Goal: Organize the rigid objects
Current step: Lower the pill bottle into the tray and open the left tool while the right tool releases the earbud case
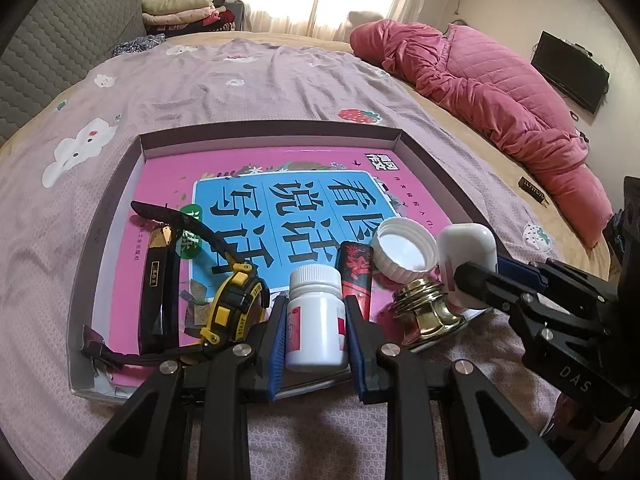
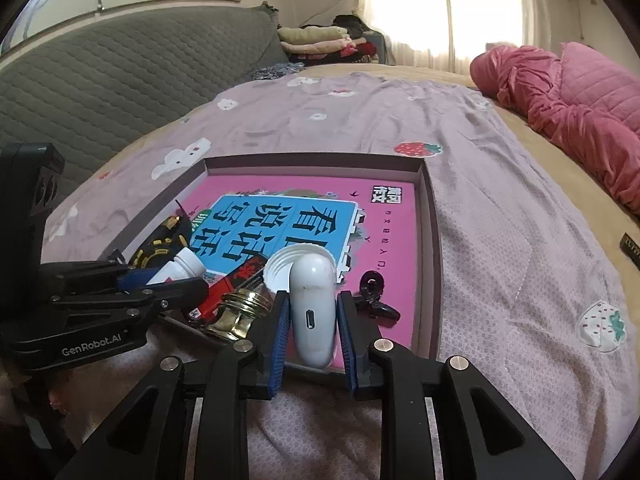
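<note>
A shallow grey tray (image 1: 272, 128) lies on the bed with a pink and blue book (image 1: 320, 164) as its floor. My left gripper (image 1: 316, 308) is shut on an upright white pill bottle (image 1: 316, 344) at the tray's near edge. In the right wrist view a white oval earbud case (image 2: 312, 280) stands on end between the blue pads of my right gripper (image 2: 313, 304). Thin gaps show on both sides of the case, so the jaws are open around it. From the left wrist view the same case (image 1: 466, 248) sits just right of the bottle.
Along the tray's near side lie a yellow tape measure (image 1: 236, 300), a black flat case (image 1: 156, 280), a red lighter (image 1: 356, 268), a white screw cap (image 1: 404, 248), a brass knob (image 1: 424, 312) and a black clip (image 2: 374, 292). A pink quilt (image 1: 500, 92) is heaped at the right.
</note>
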`<state>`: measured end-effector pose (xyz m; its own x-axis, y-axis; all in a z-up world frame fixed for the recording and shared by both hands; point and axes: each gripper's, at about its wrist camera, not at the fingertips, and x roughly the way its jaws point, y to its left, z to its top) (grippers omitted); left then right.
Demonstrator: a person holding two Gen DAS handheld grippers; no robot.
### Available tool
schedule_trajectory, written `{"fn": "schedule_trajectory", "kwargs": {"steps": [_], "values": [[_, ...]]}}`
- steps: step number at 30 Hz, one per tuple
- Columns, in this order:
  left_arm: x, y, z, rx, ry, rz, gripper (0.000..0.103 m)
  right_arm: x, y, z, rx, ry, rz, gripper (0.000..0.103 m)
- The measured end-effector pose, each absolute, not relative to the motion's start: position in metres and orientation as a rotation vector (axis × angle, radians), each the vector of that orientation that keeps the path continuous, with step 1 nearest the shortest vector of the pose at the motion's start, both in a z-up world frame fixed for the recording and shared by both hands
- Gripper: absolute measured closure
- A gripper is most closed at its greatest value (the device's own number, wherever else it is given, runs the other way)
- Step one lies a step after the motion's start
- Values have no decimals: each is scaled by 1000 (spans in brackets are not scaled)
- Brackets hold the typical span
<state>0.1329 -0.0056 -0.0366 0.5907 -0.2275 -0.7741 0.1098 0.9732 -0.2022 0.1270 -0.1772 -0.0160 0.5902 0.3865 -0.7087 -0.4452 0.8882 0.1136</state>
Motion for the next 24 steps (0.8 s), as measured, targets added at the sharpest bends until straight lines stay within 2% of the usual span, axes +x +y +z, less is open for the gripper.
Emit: {"fn": "schedule_trajectory", "kwargs": {"steps": [9,14,24], "values": [[132,-3,-36,-148,922,-200,76,125,-176,-16,-72,806,504,73],[130,-3,-36,-153,924,-204,76,121,-175,-12,-72,787,516,64],[123,-5,-32,-134,910,-201,76,115,-181,-2,-49,746,514,63]]}}
